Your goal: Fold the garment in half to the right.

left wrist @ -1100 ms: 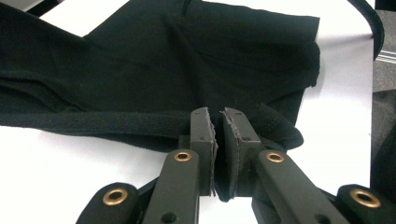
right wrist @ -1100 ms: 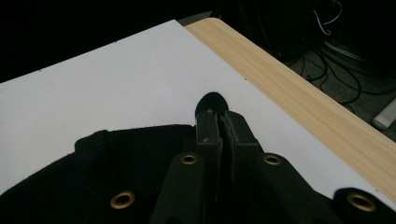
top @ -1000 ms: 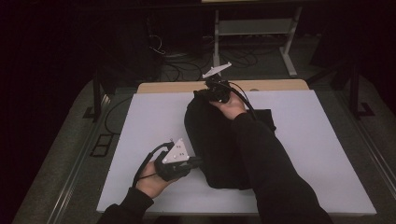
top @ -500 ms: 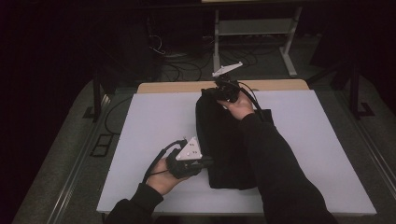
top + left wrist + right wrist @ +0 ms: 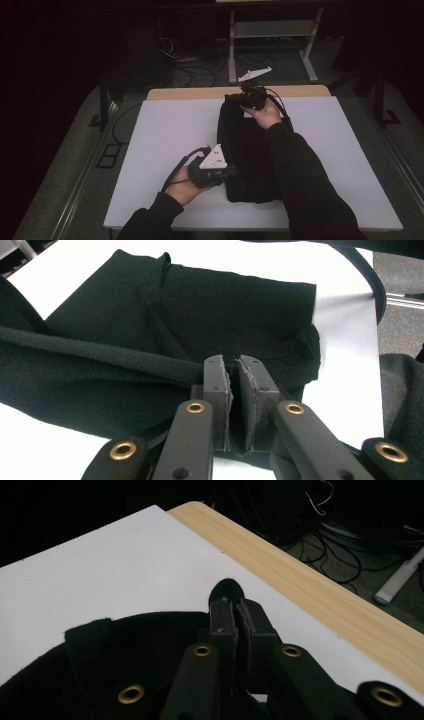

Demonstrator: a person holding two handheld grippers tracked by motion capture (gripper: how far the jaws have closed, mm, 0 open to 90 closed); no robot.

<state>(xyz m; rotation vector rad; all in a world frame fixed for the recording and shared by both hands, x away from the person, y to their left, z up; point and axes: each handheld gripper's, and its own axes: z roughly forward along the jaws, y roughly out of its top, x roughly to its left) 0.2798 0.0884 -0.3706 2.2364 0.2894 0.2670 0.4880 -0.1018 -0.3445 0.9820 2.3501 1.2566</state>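
My left gripper (image 5: 231, 172) clamps the black garment (image 5: 250, 150) near the table's (image 5: 165, 130) front edge — right gripper (image 5: 239, 98) fingers pinch its far-edge end.

The high view is dim, its surroundings nearly black; the white rectangular tabletop (image 5: 165, 135) glares brightly; close jaws blur slightly.

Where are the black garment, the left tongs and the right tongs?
black garment (image 5: 240, 305): left gripper view, flat folded panel.
left tongs (image 5: 235, 371): left gripper view, between the tips.
right tongs (image 5: 235, 609): right gripper view, between the tips.
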